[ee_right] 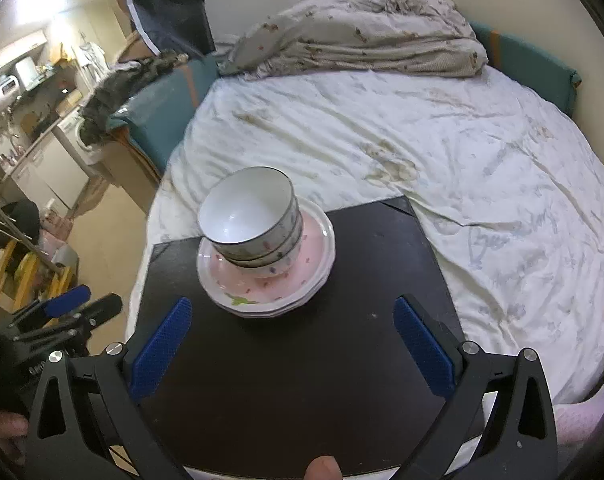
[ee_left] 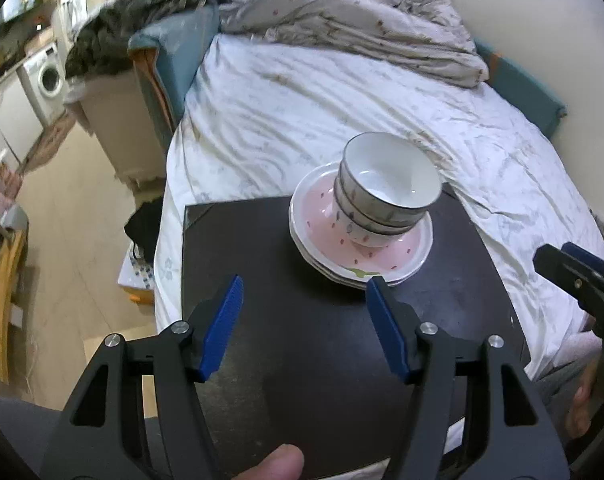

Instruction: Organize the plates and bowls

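Bowls (ee_left: 385, 184) (ee_right: 252, 216): nested stack, white inside, grey-banded outside with small coloured marks; the lowest one is paler. The stack stands upright on the top plate, set off-centre toward the plate's far side.

Plates (ee_left: 397, 260) (ee_right: 262, 292): stack of scalloped white-rimmed plates, the top one with a pink centre, small red flecks and a green mark at its near edge. The exact count cannot be told. The stack rests on the board, in its far half.

Board (ee_left: 302, 340) (ee_right: 294, 380): flat, black, square, lying on the bed with one edge toward the person.

Bed (ee_left: 321, 112) (ee_right: 481, 168): white creased sheet with faint print and some stains; a crumpled grey-beige quilt (ee_left: 361, 20) (ee_right: 365, 28) heaped at the far end.

Left gripper (ee_left: 303, 286) (ee_right: 88, 300): blue pads, jaws spread wide, holding nothing. It hovers over the near part of the board; in the left wrist view its right pad tip sits just before the plates' near edge, contact not clear.

Right gripper (ee_right: 292, 310) (ee_left: 569, 258): blue pads, jaws spread wide, empty, above the board short of the plates. It is seen at the right edge of the left wrist view, apart from the stack.

Washer (ee_left: 48, 76): white, front-loading, across the room at left.
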A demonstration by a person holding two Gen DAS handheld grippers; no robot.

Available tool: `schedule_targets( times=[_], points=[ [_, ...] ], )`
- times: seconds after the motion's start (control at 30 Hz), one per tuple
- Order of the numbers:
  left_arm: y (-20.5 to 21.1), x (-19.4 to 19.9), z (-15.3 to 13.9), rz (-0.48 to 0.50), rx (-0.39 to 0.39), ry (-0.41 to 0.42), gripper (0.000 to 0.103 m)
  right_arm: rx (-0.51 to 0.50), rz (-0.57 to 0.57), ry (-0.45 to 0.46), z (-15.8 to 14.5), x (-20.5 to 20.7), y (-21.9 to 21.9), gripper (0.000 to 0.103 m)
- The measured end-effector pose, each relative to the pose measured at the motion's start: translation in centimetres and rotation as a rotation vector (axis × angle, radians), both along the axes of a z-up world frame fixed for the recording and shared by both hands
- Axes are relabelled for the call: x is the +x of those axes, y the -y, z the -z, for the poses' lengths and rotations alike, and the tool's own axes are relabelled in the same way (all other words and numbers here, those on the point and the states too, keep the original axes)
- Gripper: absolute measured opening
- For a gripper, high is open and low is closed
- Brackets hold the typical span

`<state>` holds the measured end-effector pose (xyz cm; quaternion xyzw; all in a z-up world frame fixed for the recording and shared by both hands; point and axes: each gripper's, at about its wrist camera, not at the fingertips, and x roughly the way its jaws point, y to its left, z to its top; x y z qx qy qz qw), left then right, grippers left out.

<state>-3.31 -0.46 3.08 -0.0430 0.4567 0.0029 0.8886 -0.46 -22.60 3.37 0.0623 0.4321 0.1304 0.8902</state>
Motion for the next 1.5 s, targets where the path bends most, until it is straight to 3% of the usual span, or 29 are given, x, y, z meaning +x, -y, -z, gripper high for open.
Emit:
schedule_targets(
  times=[0.13,0.23,0.37,0.5,0.8,1.5],
  points=[
    [0.3,-1.4,-0.1,0.005,-0.008,0.051,0.085,-0.017,0.002,0.095,-0.1,-1.8,-0.3,0.103],
    [0.0,-2.0,0.4,-0.014,-0.015,0.083,0.088,-0.020,-0.016,0.149,0.7,-2.6,-0.6,0.103],
    [-0.1,-1.6,1.2,-0.036,0.006,0.090,0.103,-0.018,0.012,0.115,3.8,-2.6,-0.8,0.103],
    [0.4,-1.2,2.3,-0.036,0.055,0.074,0.103,-0.024,0.034,0.111,4.1,-1.5,-0.9,0.103],
    [1.1,-0.9,3.0,-0.041,0.071,0.076,0.103,-0.072,0.016,0.128,4.2,-1.6,-1.7,0.103],
    [0.3,-0.8,2.9,-0.055,0.020,0.071,0.103,-0.089,0.024,0.123,4.5,-1.7,-1.6,0.103]
  ],
)
